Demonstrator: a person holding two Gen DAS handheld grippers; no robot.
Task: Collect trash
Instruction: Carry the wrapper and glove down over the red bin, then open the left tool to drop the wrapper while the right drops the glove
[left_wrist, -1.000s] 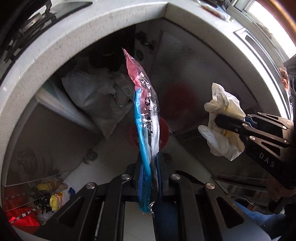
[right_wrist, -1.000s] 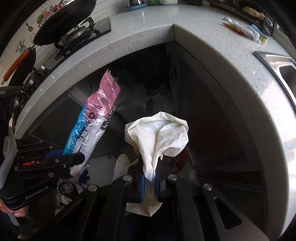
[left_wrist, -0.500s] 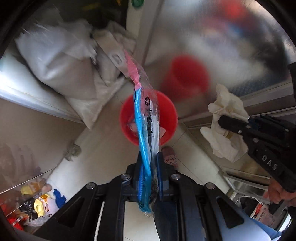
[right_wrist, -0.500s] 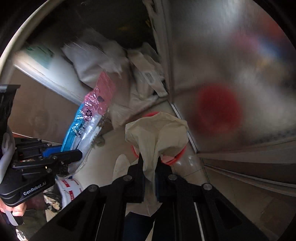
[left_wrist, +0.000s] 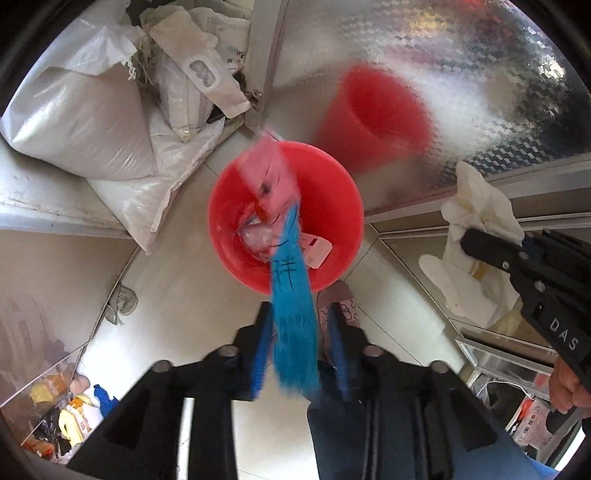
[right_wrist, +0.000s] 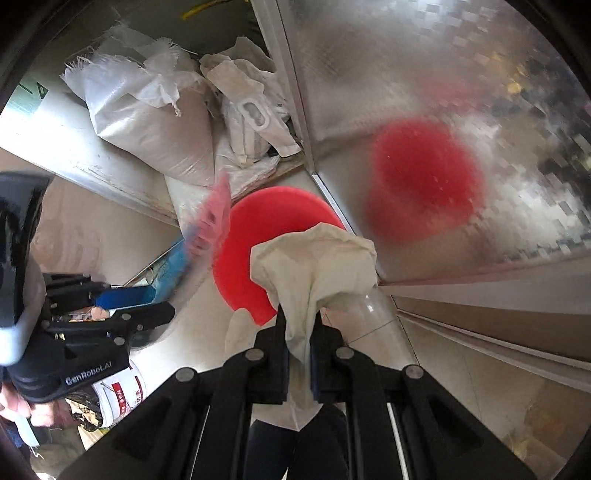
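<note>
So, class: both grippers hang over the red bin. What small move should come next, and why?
Probably open the right gripper: it still pinches the white glove above the red bin, while the left gripper has just been opening, its wrapper slipping free.

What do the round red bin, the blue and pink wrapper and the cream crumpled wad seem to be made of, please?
The round red bin: probably moulded plastic, smooth and evenly coloured with a soft sheen.
The blue and pink wrapper: likely thin printed plastic film, though it is motion-blurred.
The cream crumpled wad: matte and softly creased, so paper tissue or thin cloth; the look leaves it open.
</note>
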